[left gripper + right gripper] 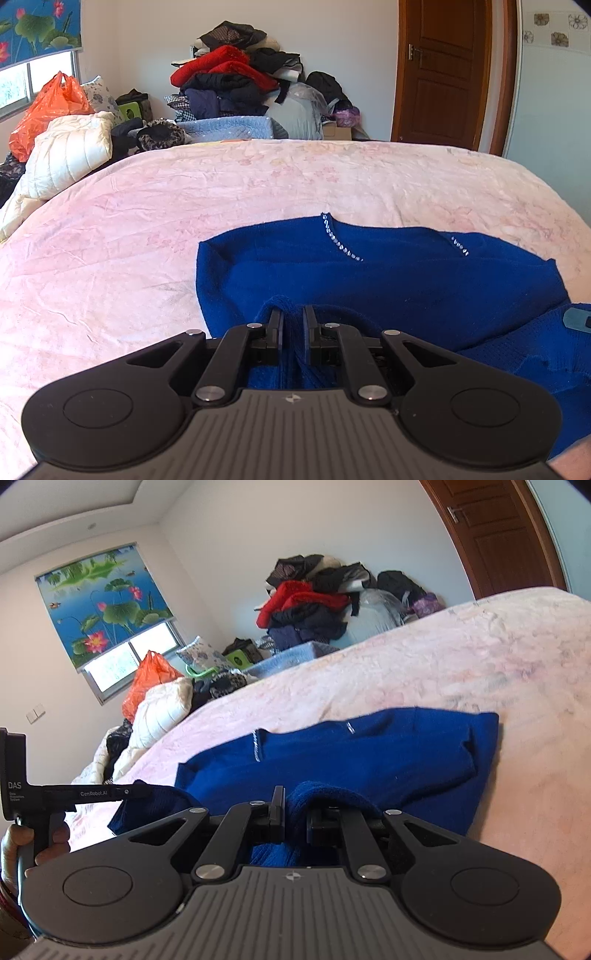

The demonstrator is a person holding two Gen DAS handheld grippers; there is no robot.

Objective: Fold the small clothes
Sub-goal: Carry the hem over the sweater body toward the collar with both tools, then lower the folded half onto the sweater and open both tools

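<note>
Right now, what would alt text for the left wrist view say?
The left gripper pinches the near edge of a blue sweater lying on a pink bed. Piled clothes and a wooden door stand behind.

The left gripper (146, 792), seen from the right wrist, reads "GenRobot.AI" along its arm and "DAS" on its body.
</note>
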